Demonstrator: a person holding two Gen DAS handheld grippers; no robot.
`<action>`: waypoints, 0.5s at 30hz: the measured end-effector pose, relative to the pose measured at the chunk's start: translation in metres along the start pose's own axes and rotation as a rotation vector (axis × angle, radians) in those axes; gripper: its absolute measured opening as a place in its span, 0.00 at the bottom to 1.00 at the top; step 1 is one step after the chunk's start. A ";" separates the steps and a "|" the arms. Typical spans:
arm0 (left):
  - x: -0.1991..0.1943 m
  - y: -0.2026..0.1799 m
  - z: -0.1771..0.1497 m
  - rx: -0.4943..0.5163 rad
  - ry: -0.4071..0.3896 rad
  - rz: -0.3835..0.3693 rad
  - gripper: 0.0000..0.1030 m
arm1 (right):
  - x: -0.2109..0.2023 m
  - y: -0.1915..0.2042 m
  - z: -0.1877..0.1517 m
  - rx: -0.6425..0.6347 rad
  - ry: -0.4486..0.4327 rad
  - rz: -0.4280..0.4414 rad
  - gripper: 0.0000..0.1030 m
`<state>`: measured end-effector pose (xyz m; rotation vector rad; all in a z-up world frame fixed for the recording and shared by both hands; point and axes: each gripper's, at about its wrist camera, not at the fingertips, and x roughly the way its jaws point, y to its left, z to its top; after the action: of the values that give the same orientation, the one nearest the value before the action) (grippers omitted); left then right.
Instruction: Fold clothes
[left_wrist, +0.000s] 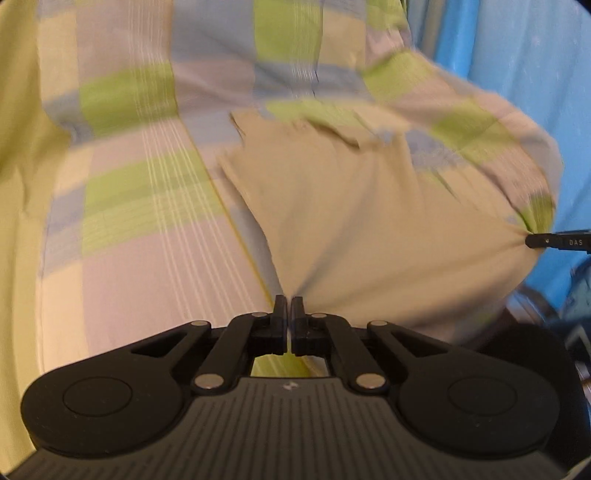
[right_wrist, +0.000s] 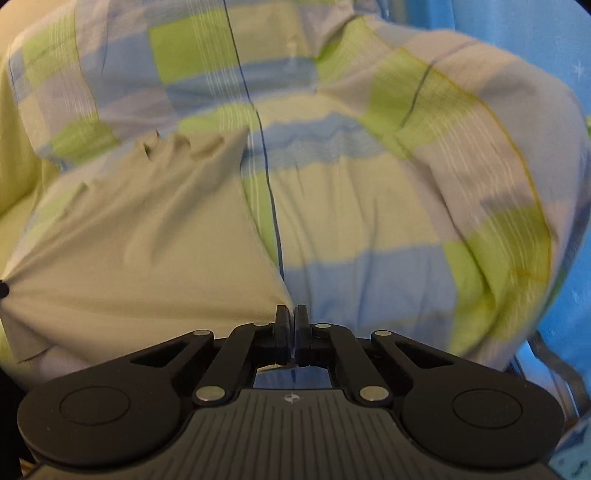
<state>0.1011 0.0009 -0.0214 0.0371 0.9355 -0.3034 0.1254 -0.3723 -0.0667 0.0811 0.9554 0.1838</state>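
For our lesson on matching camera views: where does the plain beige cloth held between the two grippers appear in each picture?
Left wrist view: the beige cloth fills centre-right, from the left gripper to the right gripper.
Right wrist view: it fills the lower left, from the right gripper to the left edge.
Shared landmark: the checked fabric behind it.

Shirt (right_wrist: 332, 206): thin woven cloth, matt, plaid outside, plain beige inside, creased. Left gripper (left_wrist: 289, 306) and right gripper (right_wrist: 291, 314): matt black plastic, ribbed housing, shiny metal pivot pins. Backdrop (left_wrist: 517, 55): matt blue.
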 end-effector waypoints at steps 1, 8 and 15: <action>0.005 -0.003 -0.003 0.015 0.030 0.008 0.00 | 0.001 -0.002 -0.003 0.016 0.014 -0.011 0.00; -0.014 0.017 0.004 0.022 -0.014 0.071 0.08 | -0.031 -0.003 0.016 0.025 -0.071 -0.070 0.17; -0.008 0.042 0.051 0.040 -0.117 0.075 0.32 | -0.024 0.047 0.080 -0.140 -0.166 0.072 0.17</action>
<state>0.1485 0.0351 0.0112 0.0897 0.8099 -0.2520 0.1714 -0.3294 0.0050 0.0014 0.7722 0.3054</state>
